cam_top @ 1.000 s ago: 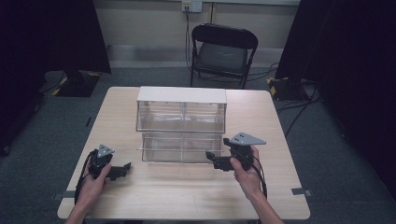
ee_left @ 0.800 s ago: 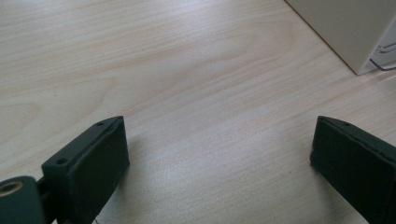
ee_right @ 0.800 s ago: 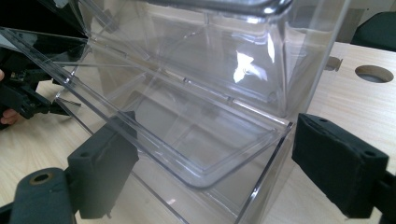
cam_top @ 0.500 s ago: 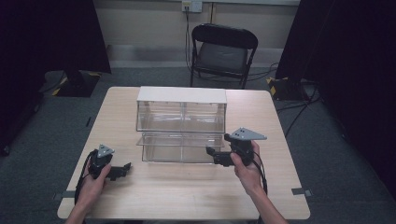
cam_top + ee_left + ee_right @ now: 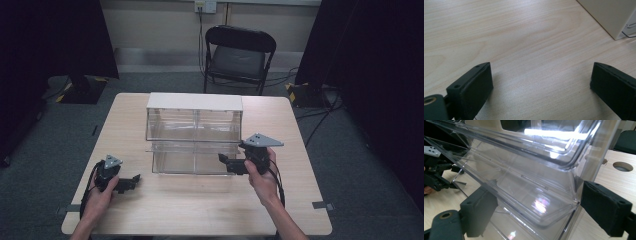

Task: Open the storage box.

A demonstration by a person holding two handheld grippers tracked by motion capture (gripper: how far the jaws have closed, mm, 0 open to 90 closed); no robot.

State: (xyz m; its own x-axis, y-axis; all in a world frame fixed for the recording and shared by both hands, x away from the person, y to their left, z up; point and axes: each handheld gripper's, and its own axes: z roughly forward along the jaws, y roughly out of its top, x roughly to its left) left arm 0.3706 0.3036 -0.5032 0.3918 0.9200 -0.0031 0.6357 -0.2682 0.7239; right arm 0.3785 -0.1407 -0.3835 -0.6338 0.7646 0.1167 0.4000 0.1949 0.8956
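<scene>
The clear plastic drawer [image 5: 192, 159] is the lower tier of a two-tier organiser [image 5: 194, 131] that stands mid-table, with a white top panel [image 5: 194, 101] over it. The drawer is pulled partway out toward the person, so its front edge juts beyond the upper tier [image 5: 194, 124]. In the right gripper view the drawer's transparent front wall [image 5: 524, 187] slants across from upper left to lower right, its rounded corner lying between the two black jaws.

The right gripper [image 5: 227, 163] is held at the drawer's right front corner, above the wooden table [image 5: 200, 210]. Its jaws stand wide apart, one on each side of the drawer's clear wall, with visible gaps, so they are not clamped on it. Whether either pad actually touches the plastic I cannot tell. A grey three-cornered plate [image 5: 262, 140] tops this gripper.

The left gripper [image 5: 131, 181] rests low near the table's front left, well apart from the organiser. In its own view its jaws are spread wide over bare wood grain, with a corner of the organiser's white side [image 5: 610, 17] at upper right.

A black folding chair [image 5: 239, 55] stands beyond the table's far edge.
</scene>
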